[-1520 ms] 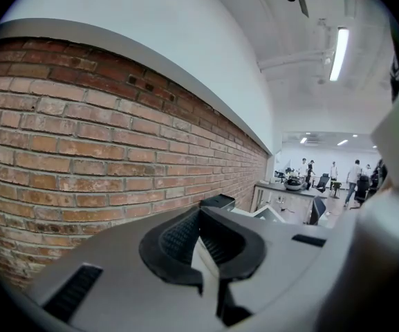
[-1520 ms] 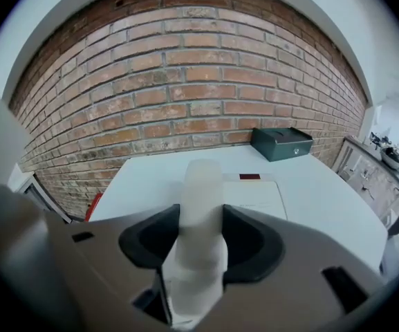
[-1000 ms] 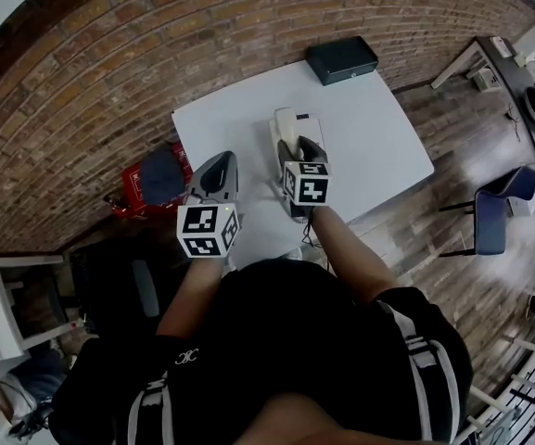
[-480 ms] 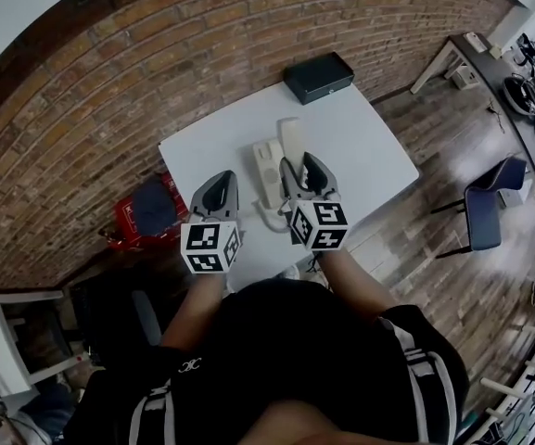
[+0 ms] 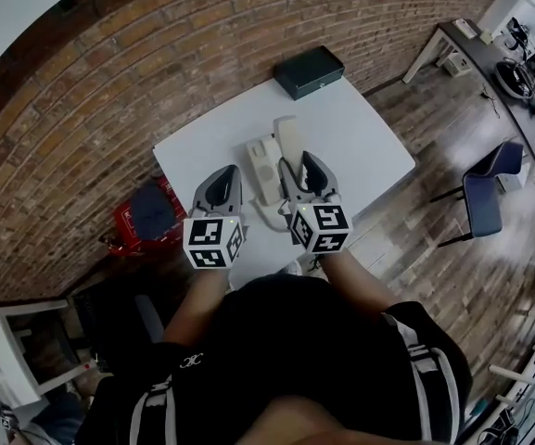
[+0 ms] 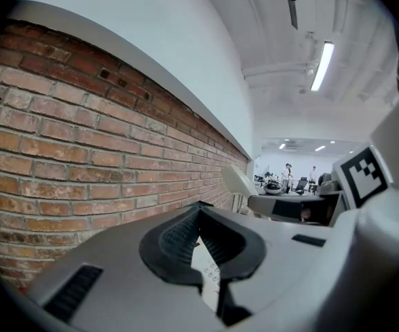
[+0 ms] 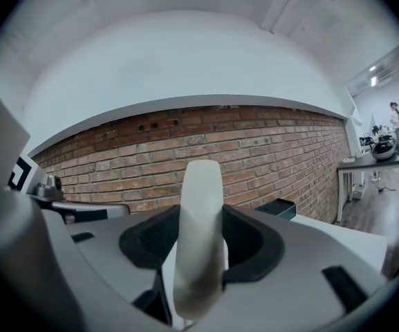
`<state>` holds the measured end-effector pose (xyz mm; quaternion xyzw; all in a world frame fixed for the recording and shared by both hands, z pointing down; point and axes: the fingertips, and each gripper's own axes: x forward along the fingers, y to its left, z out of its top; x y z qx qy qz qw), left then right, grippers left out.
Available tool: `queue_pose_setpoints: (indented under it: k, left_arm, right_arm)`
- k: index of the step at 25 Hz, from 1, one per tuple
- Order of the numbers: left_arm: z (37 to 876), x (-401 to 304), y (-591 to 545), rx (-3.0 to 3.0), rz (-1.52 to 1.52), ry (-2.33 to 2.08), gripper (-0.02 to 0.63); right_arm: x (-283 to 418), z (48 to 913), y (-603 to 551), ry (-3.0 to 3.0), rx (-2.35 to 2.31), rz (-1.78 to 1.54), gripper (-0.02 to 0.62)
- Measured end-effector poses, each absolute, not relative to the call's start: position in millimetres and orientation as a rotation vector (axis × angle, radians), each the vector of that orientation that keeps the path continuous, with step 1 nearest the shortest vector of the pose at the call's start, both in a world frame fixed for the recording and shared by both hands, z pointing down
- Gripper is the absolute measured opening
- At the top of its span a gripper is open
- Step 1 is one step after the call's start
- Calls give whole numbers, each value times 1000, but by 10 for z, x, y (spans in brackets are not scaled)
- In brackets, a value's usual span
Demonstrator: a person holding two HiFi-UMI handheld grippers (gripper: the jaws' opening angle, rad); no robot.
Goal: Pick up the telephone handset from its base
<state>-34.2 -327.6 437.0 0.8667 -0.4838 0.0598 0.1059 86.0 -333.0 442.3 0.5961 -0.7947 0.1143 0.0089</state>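
- Head view: my left hand-held gripper [image 5: 222,176] hangs over the white surface [image 5: 369,146], jaws pressed together on nothing.
- Telephone base [image 5: 264,165] sits mid-surface.
- My right hand-held gripper [image 5: 302,167] pinches the handset [image 5: 288,140], standing upright just beside the base.
- I judge the pickup nearly done; next calls for a steady lift, minding the cord [image 5: 265,213].

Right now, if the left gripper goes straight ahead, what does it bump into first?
Probably the brick wall: the left gripper points about level over the table, left of the phone base. Depth is unclear.
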Motion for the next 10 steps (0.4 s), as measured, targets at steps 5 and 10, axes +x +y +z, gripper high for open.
queue_pose_setpoints:
  k: [5,10]
  left_arm:
    - [4344,-330,-3247,2560,177,-1422,1]
    - [4332,-356,-3209,2561,177,-1425,1]
  right_arm:
    - [871,4404,-3314,-2482,1871,349,182]
    - [833,4410,-3274,-2482,1866,352,181]
